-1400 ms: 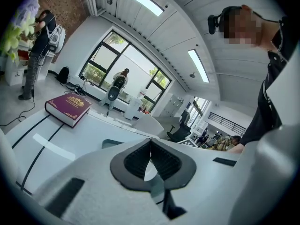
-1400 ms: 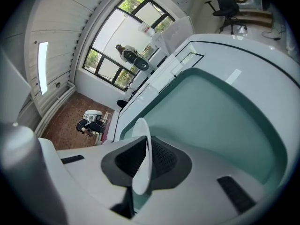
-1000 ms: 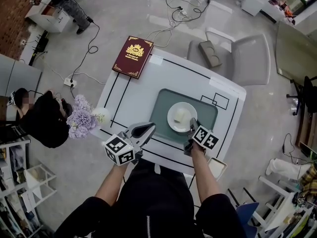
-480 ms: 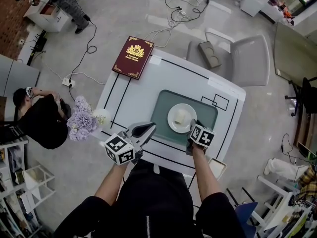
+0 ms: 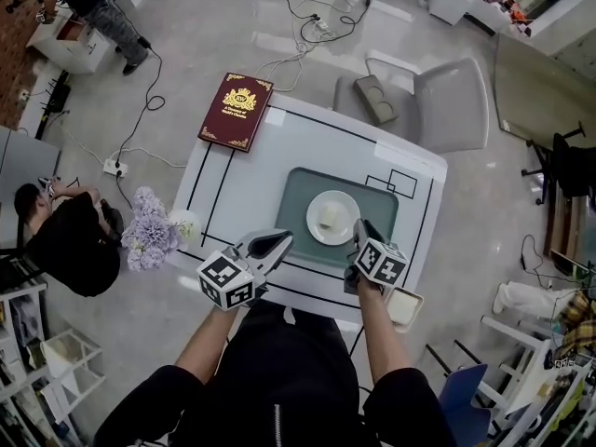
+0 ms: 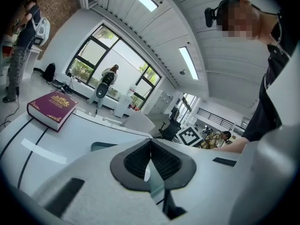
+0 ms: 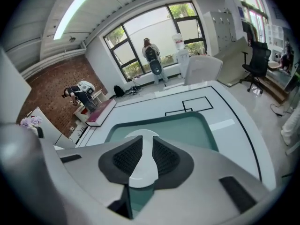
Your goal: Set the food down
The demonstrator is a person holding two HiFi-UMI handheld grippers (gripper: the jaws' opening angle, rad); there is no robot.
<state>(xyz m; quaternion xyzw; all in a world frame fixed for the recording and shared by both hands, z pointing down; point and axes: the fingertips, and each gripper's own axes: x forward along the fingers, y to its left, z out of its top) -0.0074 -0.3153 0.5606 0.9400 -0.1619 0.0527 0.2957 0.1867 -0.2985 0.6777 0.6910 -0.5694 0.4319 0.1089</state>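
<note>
Head view: plate [image 5: 332, 217] inside placemat [image 5: 377, 203] edges.

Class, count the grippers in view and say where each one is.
2. The left gripper, shut, hovers over the table's near side; the right gripper grips the plate's near rim. None seems hidden.

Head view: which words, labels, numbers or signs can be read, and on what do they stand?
Red book: gold crest and lettering, too small to read.
Cubes on left gripper and right gripper: square marker patterns, no words.
Nothing else is readable.
</note>
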